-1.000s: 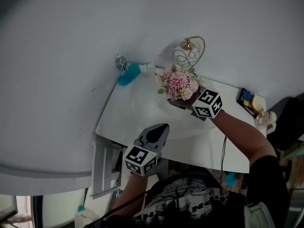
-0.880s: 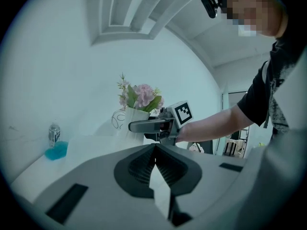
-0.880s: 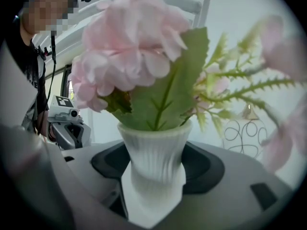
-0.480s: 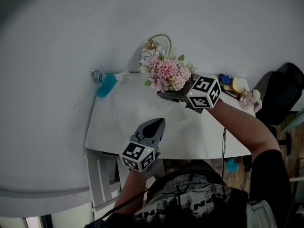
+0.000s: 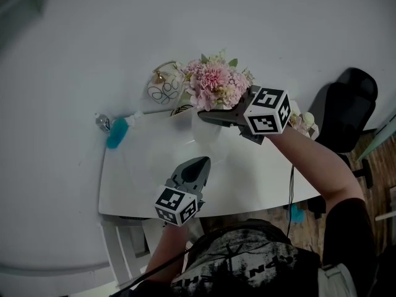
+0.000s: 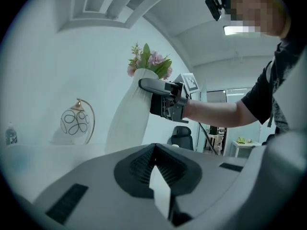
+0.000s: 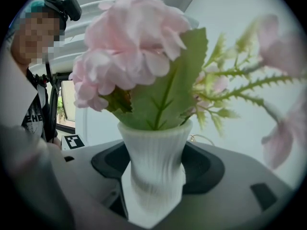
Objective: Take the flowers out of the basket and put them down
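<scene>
My right gripper [image 5: 207, 115] is shut on the neck of a tall white ribbed vase [image 7: 152, 169], which holds a bunch of pink flowers [image 5: 213, 85] with green leaves. It holds the vase [image 6: 128, 114] tilted in the air above the far part of the white table [image 5: 253, 175]. The flowers [image 7: 129, 42] fill the right gripper view. A round white wire basket with a gold arched handle [image 5: 164, 88] stands at the table's far edge, left of the flowers. My left gripper [image 5: 199, 164] is shut with nothing in it, low over the near part of the table.
A teal brush [image 5: 116, 132] and a small bottle [image 5: 102, 121] lie at the table's far left corner. A black chair [image 5: 343, 101] stands to the right. Small pale flowers [image 5: 304, 122] sit at the table's right end. A wall runs behind the table.
My right gripper has carried the vase of flowers up and away from the basket. The left gripper has stayed shut in about the same place. The head view has swung.
</scene>
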